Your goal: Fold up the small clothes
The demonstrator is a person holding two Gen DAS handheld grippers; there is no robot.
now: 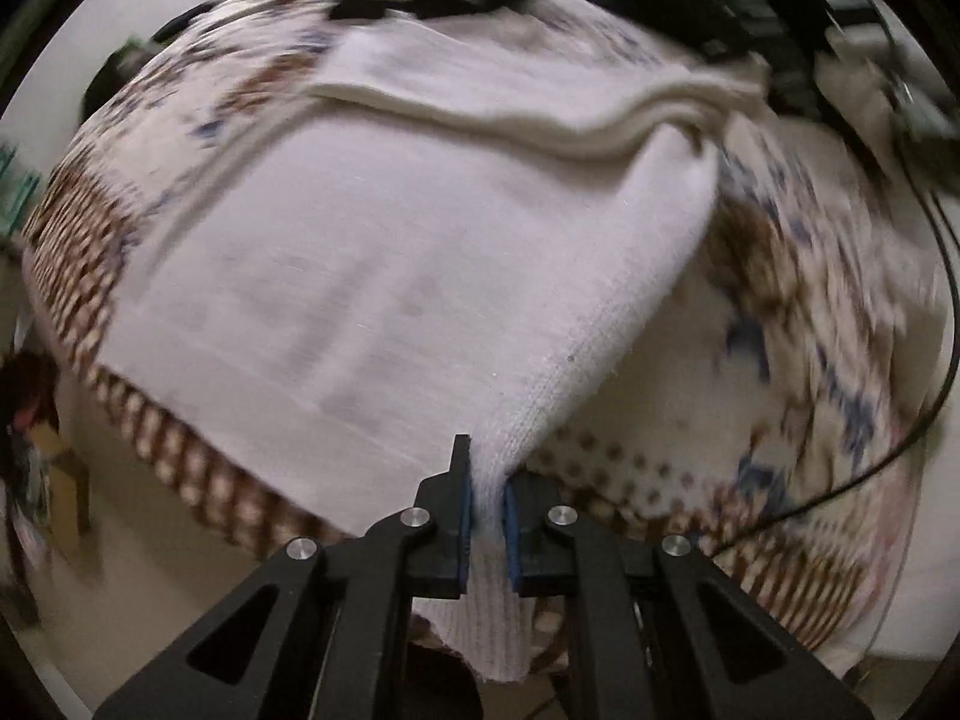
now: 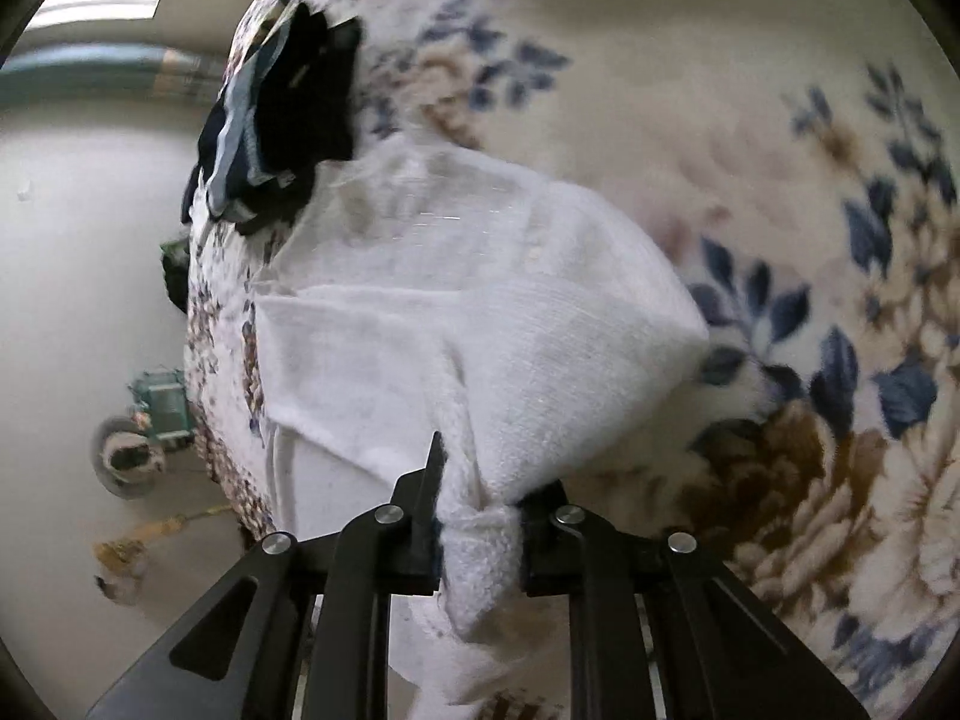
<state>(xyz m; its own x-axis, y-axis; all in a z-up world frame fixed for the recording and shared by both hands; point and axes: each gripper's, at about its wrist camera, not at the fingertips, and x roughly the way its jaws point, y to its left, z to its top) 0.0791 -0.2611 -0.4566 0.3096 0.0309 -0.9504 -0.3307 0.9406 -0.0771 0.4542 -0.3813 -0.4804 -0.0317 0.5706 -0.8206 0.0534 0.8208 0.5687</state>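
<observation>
- Two grippers each pinched a near part of the white knit garment (image 1: 372,276): the left gripper (image 1: 487,525) was clamped on a thin corner of it, and the right gripper (image 2: 480,531) was closed on a thicker, bunched wad.
- Most of the garment lay spread over the floral blanket (image 2: 750,138), its far portion creased into a ridge, with the near edge raised at the two grips.
- Slipping looked likeliest on the left, since only a narrow strip of knit sat between the blue pads (image 1: 463,516); a sharp tug could have pulled it free.
- Uneven bunching on the right might have skewed the fold, leaving one corner doubled over.
- Dragging the far edge could have snagged the dark clothes (image 2: 294,114) piled at the far left, or rucked the blanket beneath.
- Nearby, a black cable (image 1: 936,360) on the right could have caught a sweeping hand.
</observation>
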